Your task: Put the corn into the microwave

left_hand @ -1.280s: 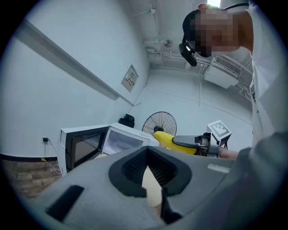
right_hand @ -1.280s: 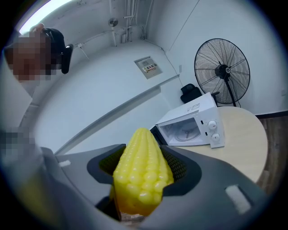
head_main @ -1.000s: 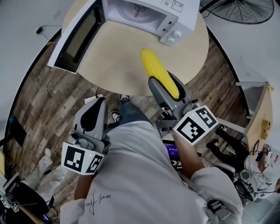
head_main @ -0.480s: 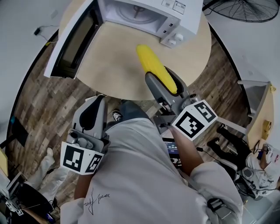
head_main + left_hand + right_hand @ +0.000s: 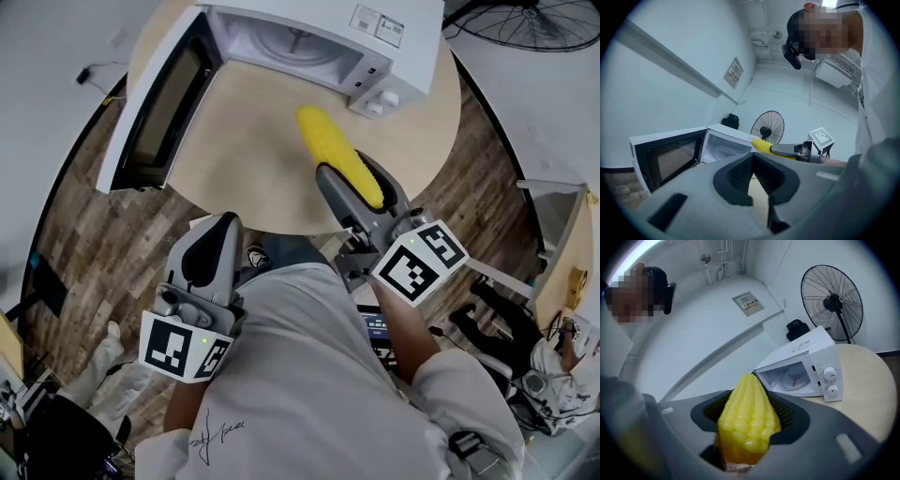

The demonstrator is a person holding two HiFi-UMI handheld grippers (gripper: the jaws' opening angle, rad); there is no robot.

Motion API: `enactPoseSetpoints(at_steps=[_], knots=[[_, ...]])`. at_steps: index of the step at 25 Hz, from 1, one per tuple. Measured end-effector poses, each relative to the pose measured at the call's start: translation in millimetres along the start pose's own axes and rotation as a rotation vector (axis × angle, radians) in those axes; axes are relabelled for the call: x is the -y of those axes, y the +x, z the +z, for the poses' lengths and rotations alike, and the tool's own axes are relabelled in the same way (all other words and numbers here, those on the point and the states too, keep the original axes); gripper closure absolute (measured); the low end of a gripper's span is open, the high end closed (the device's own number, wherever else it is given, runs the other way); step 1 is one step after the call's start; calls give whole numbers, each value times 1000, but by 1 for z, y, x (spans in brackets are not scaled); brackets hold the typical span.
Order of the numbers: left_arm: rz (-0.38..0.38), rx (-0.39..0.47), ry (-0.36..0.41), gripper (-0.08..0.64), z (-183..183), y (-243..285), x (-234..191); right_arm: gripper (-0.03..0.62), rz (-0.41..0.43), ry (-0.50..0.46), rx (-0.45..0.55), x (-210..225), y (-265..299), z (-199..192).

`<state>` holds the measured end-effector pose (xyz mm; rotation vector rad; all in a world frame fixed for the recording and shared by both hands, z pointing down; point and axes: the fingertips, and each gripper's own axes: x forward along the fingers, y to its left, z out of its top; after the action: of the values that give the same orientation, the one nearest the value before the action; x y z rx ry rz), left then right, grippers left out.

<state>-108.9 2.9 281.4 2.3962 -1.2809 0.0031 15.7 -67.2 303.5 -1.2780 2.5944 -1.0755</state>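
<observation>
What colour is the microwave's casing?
White; the microwave shows best in the right gripper view.

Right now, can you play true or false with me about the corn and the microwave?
1. The microwave has its door open. True.
2. The corn is already inside the microwave. False: it is outside, above the table, held in the right claw.
3. The left claw is carrying the corn. False: nothing is between its jaws; the right claw has the corn.
4. A fan stands on the floor beyond the table. True.
</observation>
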Motion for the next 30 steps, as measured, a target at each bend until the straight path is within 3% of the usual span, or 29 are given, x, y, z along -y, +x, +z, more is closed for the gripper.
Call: enactPoseSetpoints(at_steps=[20, 30], knots=[[39, -1, 19, 569, 4, 47, -4, 331, -11, -20, -16, 57, 50, 5], [23, -22, -47, 569, -1, 55, -13, 331, -51, -54, -19, 72, 73, -3]])
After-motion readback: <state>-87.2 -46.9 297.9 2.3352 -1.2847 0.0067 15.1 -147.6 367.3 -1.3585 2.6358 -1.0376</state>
